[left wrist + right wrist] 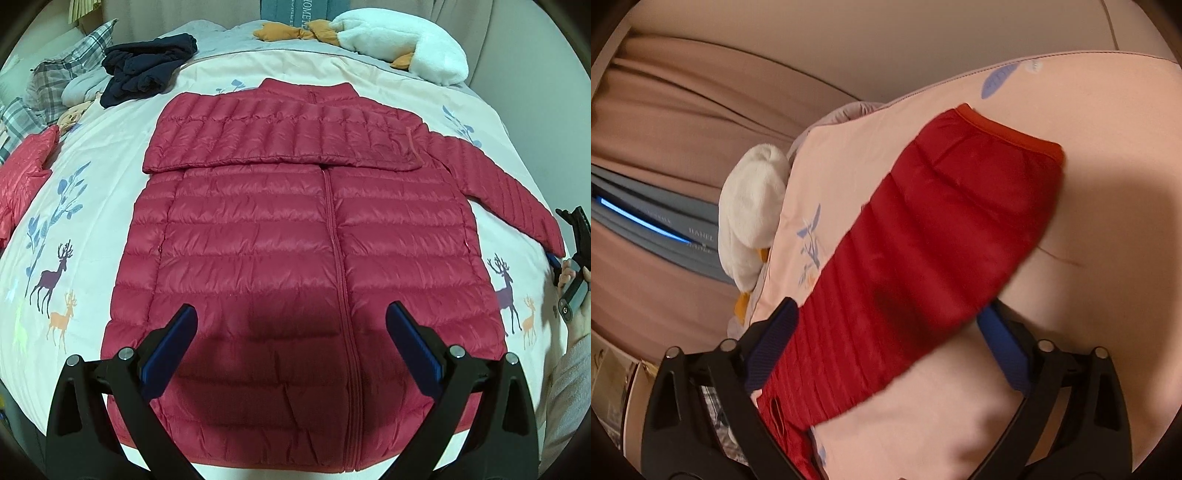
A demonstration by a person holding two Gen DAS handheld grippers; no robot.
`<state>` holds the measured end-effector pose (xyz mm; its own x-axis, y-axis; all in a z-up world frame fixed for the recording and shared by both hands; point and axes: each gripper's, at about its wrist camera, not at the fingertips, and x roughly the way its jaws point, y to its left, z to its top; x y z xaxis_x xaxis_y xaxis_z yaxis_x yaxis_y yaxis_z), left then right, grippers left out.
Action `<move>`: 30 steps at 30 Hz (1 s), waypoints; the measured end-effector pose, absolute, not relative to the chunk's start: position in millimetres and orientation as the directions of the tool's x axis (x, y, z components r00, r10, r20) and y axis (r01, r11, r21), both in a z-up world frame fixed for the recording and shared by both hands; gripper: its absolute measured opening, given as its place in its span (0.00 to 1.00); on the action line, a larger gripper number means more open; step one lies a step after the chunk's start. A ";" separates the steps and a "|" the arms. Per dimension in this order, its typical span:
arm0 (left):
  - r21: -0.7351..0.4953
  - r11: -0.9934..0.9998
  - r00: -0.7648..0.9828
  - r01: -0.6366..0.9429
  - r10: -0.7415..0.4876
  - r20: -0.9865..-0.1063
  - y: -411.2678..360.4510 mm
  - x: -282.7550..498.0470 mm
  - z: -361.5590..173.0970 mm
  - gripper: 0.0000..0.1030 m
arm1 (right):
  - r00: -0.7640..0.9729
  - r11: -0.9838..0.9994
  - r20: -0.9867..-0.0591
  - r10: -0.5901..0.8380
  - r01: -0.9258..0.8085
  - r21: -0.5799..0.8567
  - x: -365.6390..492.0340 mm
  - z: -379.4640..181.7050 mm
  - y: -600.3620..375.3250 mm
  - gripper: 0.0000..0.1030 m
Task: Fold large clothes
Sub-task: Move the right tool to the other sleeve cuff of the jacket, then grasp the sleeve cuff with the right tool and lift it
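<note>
A red puffer jacket (295,240) lies flat and zipped on the bed. One sleeve (280,144) is folded across its chest. The other sleeve (509,192) stretches out to the right. My left gripper (291,314) hovers open over the jacket's lower part, holding nothing. My right gripper (556,256) sits at that sleeve's cuff, held by a hand (570,280). In the right wrist view the sleeve (942,240) runs between the wide-apart fingers of the right gripper (886,328), covering one fingertip, with the cuff (1012,133) beyond. The jaws are not closed on it.
The pink deer-print bedspread (92,192) covers the bed. A dark navy garment (147,68) and a plaid pillow (55,74) lie at the back left. A coral jacket (22,173) lies at the left edge. A white plush duck (402,40) lies at the back right.
</note>
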<state>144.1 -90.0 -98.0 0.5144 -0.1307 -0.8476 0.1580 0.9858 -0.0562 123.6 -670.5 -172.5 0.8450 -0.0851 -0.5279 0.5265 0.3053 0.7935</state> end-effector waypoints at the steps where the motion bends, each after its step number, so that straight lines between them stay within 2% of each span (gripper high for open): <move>1: -0.057 0.986 0.514 0.155 -0.130 -0.848 -89.9 145.6 -98.0 0.99 | 0.840 0.301 -0.534 -0.096 0.536 0.789 126.4 -173.4 -672.0 0.87; 4: -0.060 0.988 0.513 0.145 -0.127 -0.849 -88.4 149.4 -99.3 0.99 | 0.828 0.293 -0.548 -0.121 0.557 0.777 131.1 -176.3 -674.7 0.70; 6: -0.061 0.988 0.512 0.142 -0.126 -0.850 -88.4 150.9 -100.2 0.99 | 0.811 0.291 -0.571 -0.129 0.581 0.760 133.8 -179.9 -676.9 0.48; 7: -0.062 0.988 0.511 0.141 -0.126 -0.850 -88.1 151.6 -100.7 0.99 | 0.800 0.290 -0.586 -0.133 0.596 0.748 134.5 -182.1 -678.3 0.42; 9: -0.067 0.988 0.509 0.141 -0.130 -0.851 -87.3 152.3 -101.8 0.99 | 0.777 0.288 -0.615 -0.139 0.625 0.725 133.2 -186.3 -681.2 0.21; 11: -0.076 0.987 0.506 0.140 -0.137 -0.852 -85.9 152.3 -103.5 0.99 | 0.764 0.300 -0.631 -0.138 0.639 0.708 132.2 -188.5 -682.3 0.13; 16: -0.114 0.984 0.506 0.134 -0.167 -0.846 -74.0 148.6 -104.0 0.99 | 0.710 0.381 -0.680 -0.183 0.689 0.617 136.0 -170.2 -667.5 0.06; 23: -0.184 0.980 0.516 0.080 -0.199 -0.833 -40.2 144.1 -103.3 0.99 | 0.804 0.659 -0.545 -0.239 0.546 0.517 154.2 -84.4 -593.3 0.06; 30: -0.257 0.965 0.521 0.045 -0.242 -0.818 -9.5 139.6 -107.7 0.99 | 0.889 0.886 -0.449 -0.096 0.281 0.368 186.4 -26.1 -480.4 0.06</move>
